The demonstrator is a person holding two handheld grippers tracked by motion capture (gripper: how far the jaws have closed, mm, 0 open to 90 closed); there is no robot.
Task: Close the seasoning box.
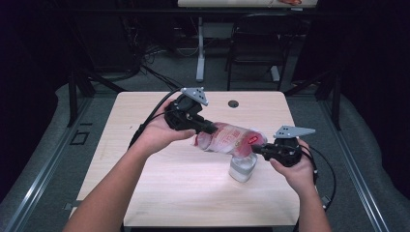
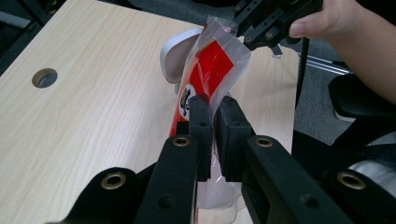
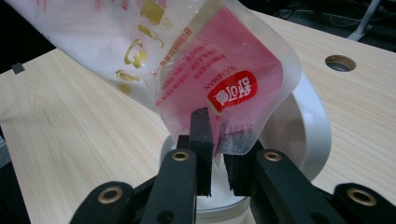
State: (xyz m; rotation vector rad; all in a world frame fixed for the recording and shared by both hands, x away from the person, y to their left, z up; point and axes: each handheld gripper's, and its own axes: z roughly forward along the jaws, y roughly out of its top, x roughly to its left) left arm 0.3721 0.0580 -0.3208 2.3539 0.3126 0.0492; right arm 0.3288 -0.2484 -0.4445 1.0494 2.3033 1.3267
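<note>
A clear plastic pouch printed in red and pink with gold lettering (image 1: 227,138) hangs stretched between the two hand-held tools above a pale wood-grain table (image 1: 145,183). The left gripper (image 1: 211,128) has its black jaws pressed together on one end of the pouch; in the left gripper view that pinch (image 2: 214,122) shows the film squeezed flat between the pads, with the pouch (image 2: 210,70) running away from the jaws toward the far tool. The right gripper (image 1: 257,149) clamps the opposite end, and in the right gripper view its jaws (image 3: 215,140) close on the lower edge of the pouch (image 3: 205,70), just under a red oval label with white characters (image 3: 232,91). Directly beneath the right gripper's jaws, and just below the pouch end that they hold, stands a white round plastic container (image 1: 242,166) on the table; its rim (image 3: 314,126) curves around behind the jaws in the right gripper view. From the high view the pouch lies tilted, its higher end at the left gripper and its lower end at the right gripper over the container. A small round hole (image 1: 233,104) sits in the table beyond both grippers.
</note>
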